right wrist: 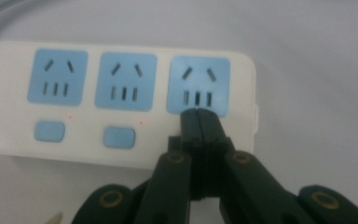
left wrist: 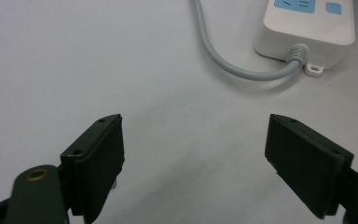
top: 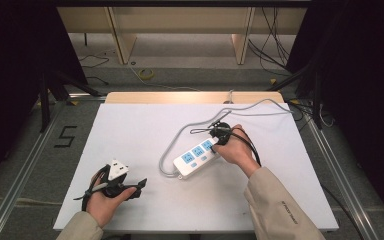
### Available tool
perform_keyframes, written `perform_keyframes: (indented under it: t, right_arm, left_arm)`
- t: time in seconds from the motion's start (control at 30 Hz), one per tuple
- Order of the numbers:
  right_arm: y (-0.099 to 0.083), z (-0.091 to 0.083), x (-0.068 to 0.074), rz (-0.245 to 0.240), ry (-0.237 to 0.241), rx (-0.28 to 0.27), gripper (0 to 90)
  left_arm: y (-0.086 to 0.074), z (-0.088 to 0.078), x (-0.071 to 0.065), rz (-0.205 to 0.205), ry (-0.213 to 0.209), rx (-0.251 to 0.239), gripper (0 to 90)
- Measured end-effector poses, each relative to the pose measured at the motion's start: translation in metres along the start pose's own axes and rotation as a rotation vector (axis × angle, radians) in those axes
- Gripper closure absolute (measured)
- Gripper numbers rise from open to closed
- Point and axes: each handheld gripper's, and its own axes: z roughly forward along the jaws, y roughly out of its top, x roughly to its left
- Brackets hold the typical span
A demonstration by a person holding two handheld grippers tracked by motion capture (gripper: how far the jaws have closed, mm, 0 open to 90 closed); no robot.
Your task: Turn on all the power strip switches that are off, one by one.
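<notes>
resting near the middle of the white table (top: 130, 130), a white power strip (top: 196, 156) lies at a slant, with three blue socket faces in a row along its top and a grey cord (top: 168, 150) leaving its near-left end, curving round and running off toward the far edge of the table. the right gripper (top: 222, 134), held in the person's right hand (top: 236, 150), sits at the far-right end of the strip; in the right gripper view its two black jaws are pressed together with nothing between them, their joined tips over the lower edge of the end socket (right wrist: 198, 86), just below its three straight slots; whether the tips touch the surface cannot be told. that view also shows two blue buttons (right wrist: 119, 138) under the other two sockets, each with a small red dot beside it. the left gripper (top: 139, 186), held in the person's left hand (top: 105, 200), rests at the near-left part of the table, well apart from the strip; in the left gripper view its jaws stand wide apart over bare table, with the cord end of the strip (left wrist: 307, 35) and its small mounting tab (left wrist: 315, 69) farther ahead. beige sleeves (top: 280, 210) cover both forearms. beyond the table lie a floor with loose cables (top: 275, 40) and a taped mark (top: 66, 136).
</notes>
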Motion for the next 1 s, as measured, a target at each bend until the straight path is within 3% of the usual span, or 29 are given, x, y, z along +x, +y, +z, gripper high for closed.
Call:
perform_keyframes:
  t: [0.43, 0.73, 1.0]
  right_arm:
    - [0.0, 0.0, 0.003, -0.037, -0.023, -0.003, 90.0]
    - [-0.001, -0.011, 0.002, -0.054, -0.044, -0.087, 90.0]
    - [-0.01, -0.021, -0.006, -0.049, -0.044, -0.123, 87.6]
  left_arm:
    - [0.0, 0.001, 0.0, 0.001, 0.0, 0.001, 19.6]
    - [-0.002, 0.002, 0.001, -0.008, -0.004, 0.01, 19.7]
    - [-0.001, 0.002, 0.0, 0.001, -0.003, 0.014, 19.7]
